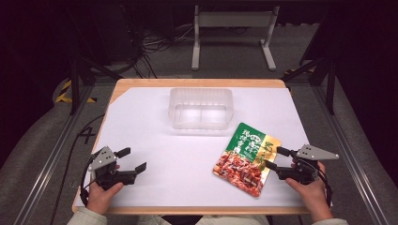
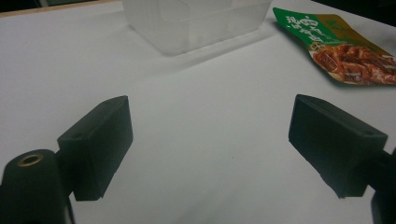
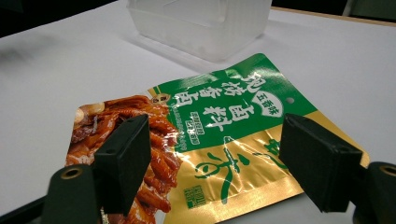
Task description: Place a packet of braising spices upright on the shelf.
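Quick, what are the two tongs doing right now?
Left tongs: open, holding nothing, above the white table sheet.
Right tongs: open, at the edge of the flat green-and-gold food pouch, not gripping it.

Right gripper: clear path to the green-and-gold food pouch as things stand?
Likely yes. The right gripper sits at the edge of the green-and-gold food pouch, jaws open, and nothing lies between them.

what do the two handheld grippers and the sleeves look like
Both the left gripper and the right gripper are black, each with two blocky, flat-faced jaws and a grey three-cornered plate on top. In the gripper views a brass-coloured ring sits in a round black knob beside the jaws. A dark cable trails from each. The person's sleeves are pale and light-coloured.
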A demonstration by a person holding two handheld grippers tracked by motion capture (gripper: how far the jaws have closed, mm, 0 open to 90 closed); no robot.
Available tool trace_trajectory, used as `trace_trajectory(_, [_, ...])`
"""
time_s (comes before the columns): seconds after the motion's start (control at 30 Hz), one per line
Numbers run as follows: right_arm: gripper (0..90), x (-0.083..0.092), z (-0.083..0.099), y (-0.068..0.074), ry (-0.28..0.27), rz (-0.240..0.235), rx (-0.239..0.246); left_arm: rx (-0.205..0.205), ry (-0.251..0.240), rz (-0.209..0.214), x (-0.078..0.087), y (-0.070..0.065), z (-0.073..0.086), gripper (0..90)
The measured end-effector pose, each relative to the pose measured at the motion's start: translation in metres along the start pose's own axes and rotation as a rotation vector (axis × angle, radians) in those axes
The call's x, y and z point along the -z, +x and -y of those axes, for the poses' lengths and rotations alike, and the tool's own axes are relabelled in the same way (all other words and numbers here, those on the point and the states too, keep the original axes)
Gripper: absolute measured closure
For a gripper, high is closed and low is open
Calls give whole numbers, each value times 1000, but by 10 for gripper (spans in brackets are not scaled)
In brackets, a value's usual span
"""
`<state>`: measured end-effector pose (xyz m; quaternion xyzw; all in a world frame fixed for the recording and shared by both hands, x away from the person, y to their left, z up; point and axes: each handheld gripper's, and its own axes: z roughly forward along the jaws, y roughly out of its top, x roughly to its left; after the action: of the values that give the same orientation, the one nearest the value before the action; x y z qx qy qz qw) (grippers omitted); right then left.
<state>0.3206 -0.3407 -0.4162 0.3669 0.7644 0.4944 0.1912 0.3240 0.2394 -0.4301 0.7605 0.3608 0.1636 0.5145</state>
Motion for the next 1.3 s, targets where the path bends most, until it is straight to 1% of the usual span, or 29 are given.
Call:
trace_trajectory(0.1, [257,1,-1,1,-6,4,6,-8,2,-1,0,-1,0,146])
trace_trajectory(0.23, [257,3,-2,1,-9,4,6,-31,-5,-3,0,-4,-1,146])
trace_trajectory(0.27, [258,3,-2,1,-12,4,5,-45,-3,-4,1,-4,-1,146])
trace_trajectory(0.3, [257,3,-3,0,-13,3,9,-50,-4,-5,1,-5,-1,146])
trace_trajectory(0.37, [257,3,-4,0,-13,3,9,-45,-12,1,2,-6,-1,146])
trace_trajectory(0.4, [257,3,-5,0,-14,2,10,-46,-13,2,2,-6,-1,146])
trace_trajectory(0.43, [255,3,-5,0,-14,2,13,-55,-12,1,2,-5,-1,146])
trace_trajectory(0.5, [249,2,-7,0,-13,6,15,-55,-11,4,2,-6,-1,146])
trace_trajectory(0.63, [243,-1,-17,-3,-14,-2,21,-61,-6,3,1,-7,-1,146])
trace_trajectory(0.77, [243,-6,-25,-8,-22,-1,20,-64,-7,3,1,-7,-1,146])
trace_trajectory(0.83, [243,-9,-29,-10,-22,3,16,-54,-6,5,1,-7,-1,146])
trace_trajectory(0.9, [238,-12,-33,-13,-21,7,16,-63,-6,0,2,-6,-1,146])
trace_trajectory(1.0, [228,-17,-38,-18,-19,12,0,-63,-10,0,2,-6,-1,146])
trace_trajectory(1.23, [221,-25,-46,-30,-18,21,-17,-64,-10,0,2,-6,-1,146])
trace_trajectory(1.3, [221,-26,-46,-32,-17,20,-19,-66,-8,-1,2,-6,-1,146])
